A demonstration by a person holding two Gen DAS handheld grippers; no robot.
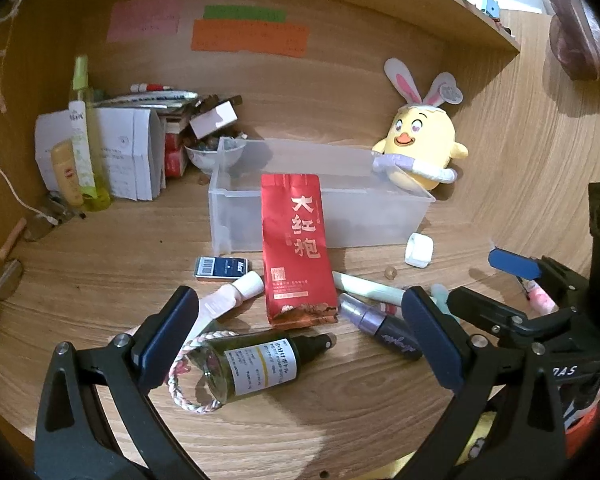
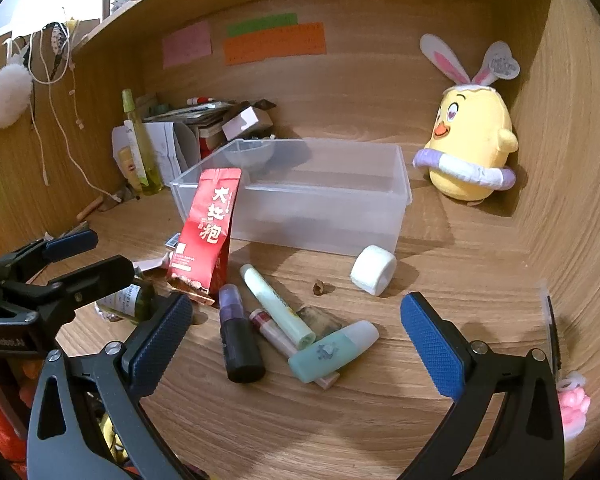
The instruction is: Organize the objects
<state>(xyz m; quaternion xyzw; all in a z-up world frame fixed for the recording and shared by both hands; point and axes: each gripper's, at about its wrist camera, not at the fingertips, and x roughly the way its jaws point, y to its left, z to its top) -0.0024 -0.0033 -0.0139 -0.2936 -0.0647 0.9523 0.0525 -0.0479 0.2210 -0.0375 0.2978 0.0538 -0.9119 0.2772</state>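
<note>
Left wrist view: the left gripper (image 1: pixel 296 344) is spread wide above a dark green bottle (image 1: pixel 256 362) lying low in the frame; higher up, a red packet (image 1: pixel 298 250) leans on the clear bin (image 1: pixel 380 216). The right gripper (image 2: pixel 296 344) also gapes, empty.

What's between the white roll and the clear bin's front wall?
Bare wood only: in the right wrist view the white roll sits just clear of the clear bin.

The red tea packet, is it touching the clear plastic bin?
Touching. In the right wrist view the red tea packet stands tilted, its top edge resting against the clear plastic bin at its front left corner.
</note>
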